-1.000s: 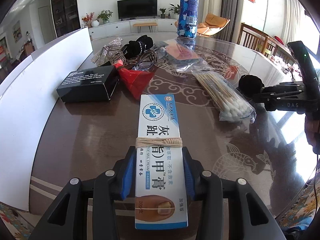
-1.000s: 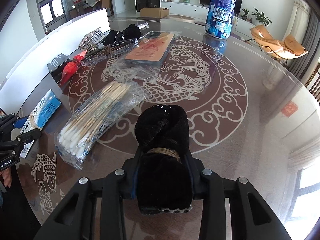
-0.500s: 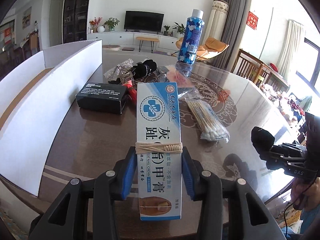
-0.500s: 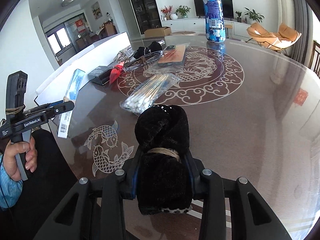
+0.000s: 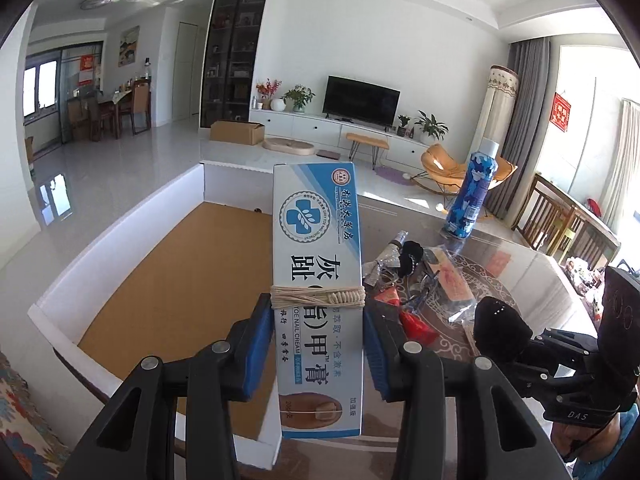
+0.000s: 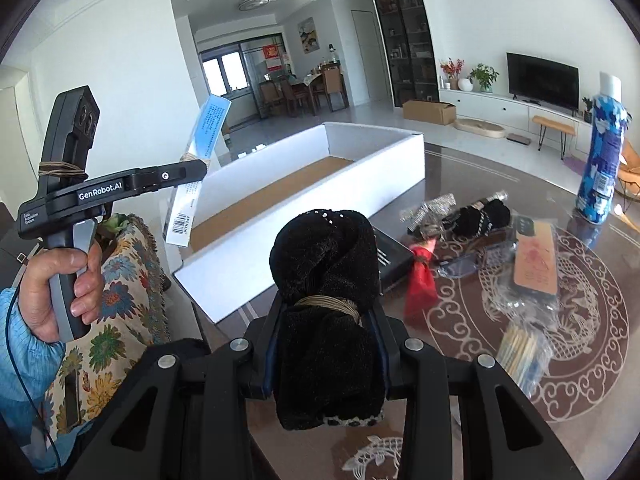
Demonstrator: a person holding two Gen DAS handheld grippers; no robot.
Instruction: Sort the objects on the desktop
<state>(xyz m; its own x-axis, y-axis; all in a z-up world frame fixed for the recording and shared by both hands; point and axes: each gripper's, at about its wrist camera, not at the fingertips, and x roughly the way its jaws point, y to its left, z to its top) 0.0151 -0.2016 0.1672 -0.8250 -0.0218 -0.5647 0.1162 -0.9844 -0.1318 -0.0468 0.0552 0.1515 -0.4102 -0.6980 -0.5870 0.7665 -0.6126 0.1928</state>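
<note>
Looking across the dark patterned tabletop, we see a long white box with a brown floor lying open along its edge. Beside it on the tabletop sit a tall blue spray bottle, a bagged bundle of cotton swabs, a red pouch and a small black box. Our left claw is closed on a blue-and-white nail cream carton, held in the air over the white box's near end, a string band around its middle. Our right claw is clamped around a black fuzzy bundle, also tied with string, raised above the tabletop just beside the white box.
</note>
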